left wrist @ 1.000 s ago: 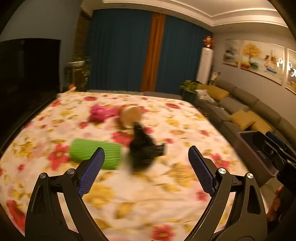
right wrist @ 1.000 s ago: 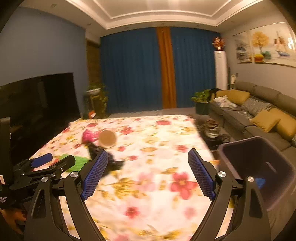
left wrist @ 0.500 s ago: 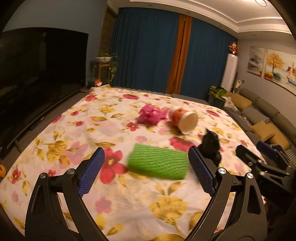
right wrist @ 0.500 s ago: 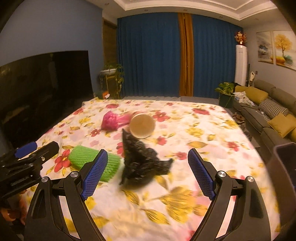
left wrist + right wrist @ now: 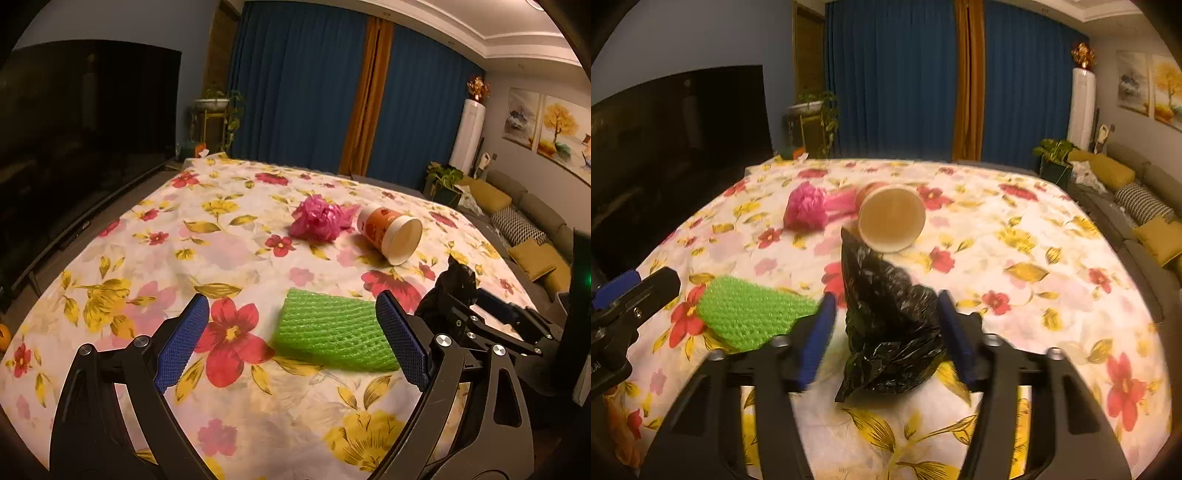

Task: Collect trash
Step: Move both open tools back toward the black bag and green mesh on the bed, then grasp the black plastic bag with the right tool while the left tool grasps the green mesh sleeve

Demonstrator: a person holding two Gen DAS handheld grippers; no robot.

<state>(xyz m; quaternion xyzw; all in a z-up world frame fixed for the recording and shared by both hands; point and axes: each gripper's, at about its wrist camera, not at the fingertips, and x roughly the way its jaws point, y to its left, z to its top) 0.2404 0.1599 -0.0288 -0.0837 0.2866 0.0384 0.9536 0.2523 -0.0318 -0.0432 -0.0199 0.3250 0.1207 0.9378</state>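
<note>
Between the right gripper's [image 5: 882, 328] blue pads, the black bag [image 5: 890, 321] is sitting crumpled on the floral cloth [image 5: 1015, 258], and the jaws are closing around it; the right pad looks to be at its edge, the left one is showing a sliver of gap. To do this well, the squeeze should be finishing on the bag's bulk rather than its thin peak, and low enough to gather plastic without pinching cloth. The left gripper [image 5: 291, 339] is hovering wide open with nothing held, the green net [image 5: 332, 332] lying partly between its pads, so it is lining up next. Farther back, the pink wad [image 5: 317, 221] and tipped cup [image 5: 391, 236] are waiting, just beside each other.
</note>
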